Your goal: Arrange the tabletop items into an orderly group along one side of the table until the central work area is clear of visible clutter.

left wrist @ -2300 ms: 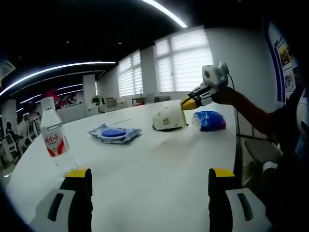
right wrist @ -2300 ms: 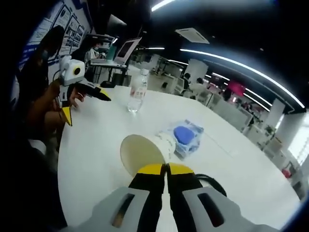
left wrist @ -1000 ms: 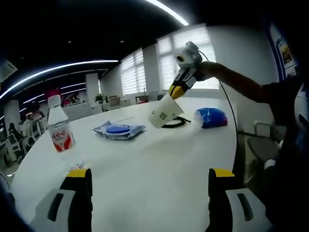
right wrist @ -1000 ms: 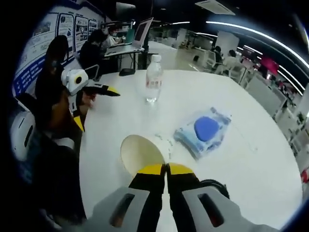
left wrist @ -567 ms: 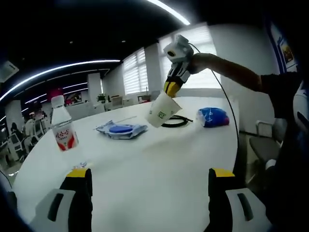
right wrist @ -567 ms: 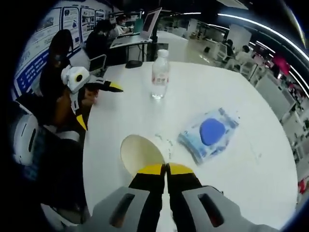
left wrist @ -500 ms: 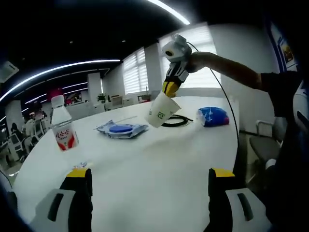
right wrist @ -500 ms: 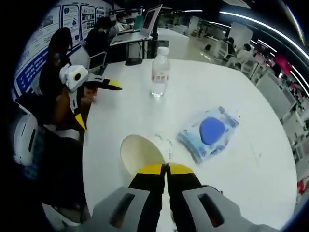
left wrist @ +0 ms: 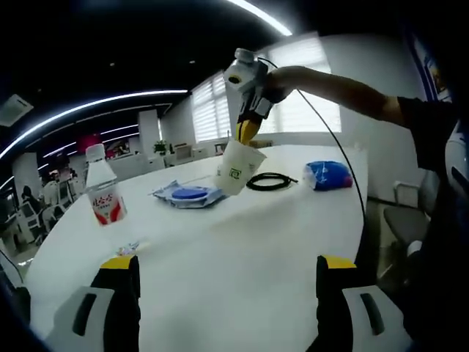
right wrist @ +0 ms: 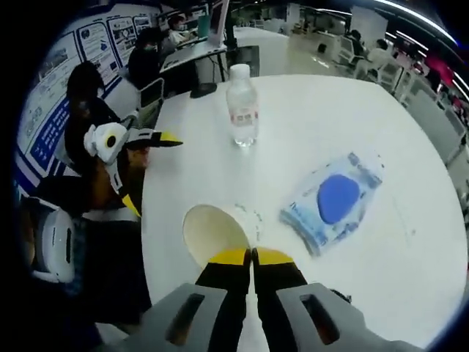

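Two grippers are working over a round white bench (left wrist: 242, 249). In the right gripper view, the right gripper (right wrist: 253, 257) is rising from 6 o'clock with its yellow-tipped jaws pressed together on the rim of a paper cup (right wrist: 216, 233), carrying it mouth-up in the air above the bench. In the left gripper view, that same cup is hanging tilted at about 12 o'clock, clear of the surface. The left gripper (left wrist: 227, 268) is standing released, its jaws wide apart at 7 and 5 o'clock, grasping nothing and hovering near the bench edge.

Beyond the cup, a flat wet-wipes pack (right wrist: 333, 202) with a blue lid is lying at 2 o'clock in the right gripper view, and a water bottle (right wrist: 242, 106) is standing upright at 12 o'clock. In the left gripper view, a coiled black cable (left wrist: 271, 181) and a blue bag (left wrist: 327, 174) are resting at about 1 o'clock, and a small crumpled wrapper (left wrist: 130, 248) is lying near 9 o'clock.

Judging by this, the tidying is at an early stage: the cup is in transit, while the remaining items are lying scattered and ungrouped.
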Available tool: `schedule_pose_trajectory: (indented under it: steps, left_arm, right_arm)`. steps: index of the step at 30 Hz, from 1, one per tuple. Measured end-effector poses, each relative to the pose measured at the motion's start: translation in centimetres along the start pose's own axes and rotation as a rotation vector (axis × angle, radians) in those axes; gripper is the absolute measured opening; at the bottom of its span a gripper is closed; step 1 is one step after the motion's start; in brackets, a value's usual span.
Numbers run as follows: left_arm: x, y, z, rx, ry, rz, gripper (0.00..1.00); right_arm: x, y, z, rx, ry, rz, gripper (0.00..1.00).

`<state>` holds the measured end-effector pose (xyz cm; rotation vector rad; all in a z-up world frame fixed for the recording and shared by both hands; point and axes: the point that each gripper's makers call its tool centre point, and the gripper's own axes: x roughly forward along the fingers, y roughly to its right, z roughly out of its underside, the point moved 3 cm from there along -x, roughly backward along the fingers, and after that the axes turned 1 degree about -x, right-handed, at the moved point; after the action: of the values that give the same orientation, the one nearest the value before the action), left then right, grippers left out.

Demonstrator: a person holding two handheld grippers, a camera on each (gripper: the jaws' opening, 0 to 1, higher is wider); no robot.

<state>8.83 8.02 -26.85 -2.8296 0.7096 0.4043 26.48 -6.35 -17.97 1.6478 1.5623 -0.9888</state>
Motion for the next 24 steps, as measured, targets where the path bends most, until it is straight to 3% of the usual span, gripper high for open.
schedule_pose_trajectory:
  steps: [7,12,18,24]
  left_arm:
    - [-0.5,0.0,0.3,0.001,-0.004,-0.007,1.00]
    - [-0.9,-0.5,0.4,0.000,-0.006,-0.028,1.00]
    - [-1.2,-0.4,0.5,0.000,-0.004,-0.034,1.00]
    - [-1.6,-0.5,0.8,-0.004,-0.006,-0.041,1.00]
  right_arm:
    - [1.7,0.2,-1.6,0.080,-0.076,-0.011,0.00]
    - [2.2,-0.7,-2.2,0.083,-0.145,-0.035,0.00]
    - [2.2,-0.7,-3.7,0.083,-0.158,-0.035,0.00]
    - [2.2,-0.8,-3.8,0.090,-0.175,-0.044,0.00]
